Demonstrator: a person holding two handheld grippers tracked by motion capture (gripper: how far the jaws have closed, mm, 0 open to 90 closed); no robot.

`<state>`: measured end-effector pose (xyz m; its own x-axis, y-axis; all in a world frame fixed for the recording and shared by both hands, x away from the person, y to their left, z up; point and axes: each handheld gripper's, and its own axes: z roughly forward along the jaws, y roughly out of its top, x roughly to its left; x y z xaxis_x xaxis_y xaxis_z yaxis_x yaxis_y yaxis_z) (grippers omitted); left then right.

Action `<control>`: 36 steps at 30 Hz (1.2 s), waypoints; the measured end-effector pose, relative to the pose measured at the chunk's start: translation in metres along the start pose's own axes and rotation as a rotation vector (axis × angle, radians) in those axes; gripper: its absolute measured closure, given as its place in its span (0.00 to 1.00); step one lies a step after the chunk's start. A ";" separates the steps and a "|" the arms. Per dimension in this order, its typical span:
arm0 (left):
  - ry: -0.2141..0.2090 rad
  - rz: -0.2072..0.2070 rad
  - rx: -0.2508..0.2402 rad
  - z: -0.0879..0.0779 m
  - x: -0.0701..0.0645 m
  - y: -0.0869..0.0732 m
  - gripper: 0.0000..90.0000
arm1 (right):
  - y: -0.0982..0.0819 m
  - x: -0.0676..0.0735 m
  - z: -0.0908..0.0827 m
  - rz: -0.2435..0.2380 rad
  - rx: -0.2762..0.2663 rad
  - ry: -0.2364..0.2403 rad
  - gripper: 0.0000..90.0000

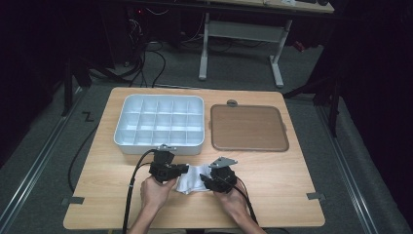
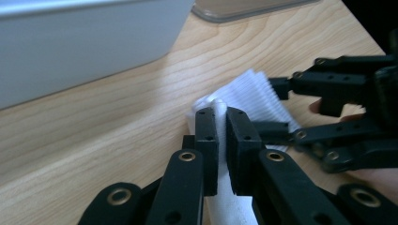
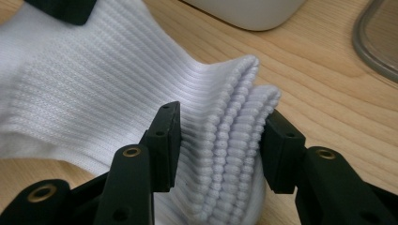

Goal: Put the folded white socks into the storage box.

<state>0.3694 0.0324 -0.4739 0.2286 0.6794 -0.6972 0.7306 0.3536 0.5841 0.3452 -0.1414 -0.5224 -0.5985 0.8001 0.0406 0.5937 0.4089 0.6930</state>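
White and soft, the sock [image 1: 191, 178] lies bunched on the near part of the wooden table [image 1: 272, 195], between the two hands, just in front of the white box with little compartments [image 1: 159, 123]. To the right of that box lies the brown lid [image 1: 248, 127].

What could go wrong? The sock is floppy. If the two tongs pull apart too hard, it could slide out of one of them. If the right one bites only part of the thick folded edge, some layers may slip free and the fold could fall open.

On the left, the left tongs [image 2: 221, 136] are nearly closed, and they pinch a thin fold of the sock tight. On the right, the right tongs [image 3: 220, 145] are about half open. The ribbed cuff of the sock sits between the jaws and both pads look to press on its sides, so I think the grip is only light
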 end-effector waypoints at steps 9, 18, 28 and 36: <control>0.004 -0.018 -0.005 0.007 -0.004 0.003 0.94 | 0.004 0.012 0.006 -0.010 -0.002 0.038 0.62; 0.034 0.019 0.004 0.014 0.001 0.000 0.94 | 0.008 0.021 0.009 -0.010 -0.007 0.065 0.55; 0.032 0.022 0.011 0.012 0.001 0.000 0.94 | 0.006 0.010 -0.015 0.017 -0.060 0.084 0.51; 0.034 0.023 0.011 0.014 0.001 0.000 0.94 | -0.004 -0.007 -0.028 0.047 -0.062 0.089 0.65</control>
<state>0.3786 0.0246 -0.4804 0.2234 0.7088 -0.6691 0.7322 0.3311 0.5952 0.3320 -0.1606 -0.5049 -0.6177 0.7747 0.1354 0.5892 0.3418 0.7321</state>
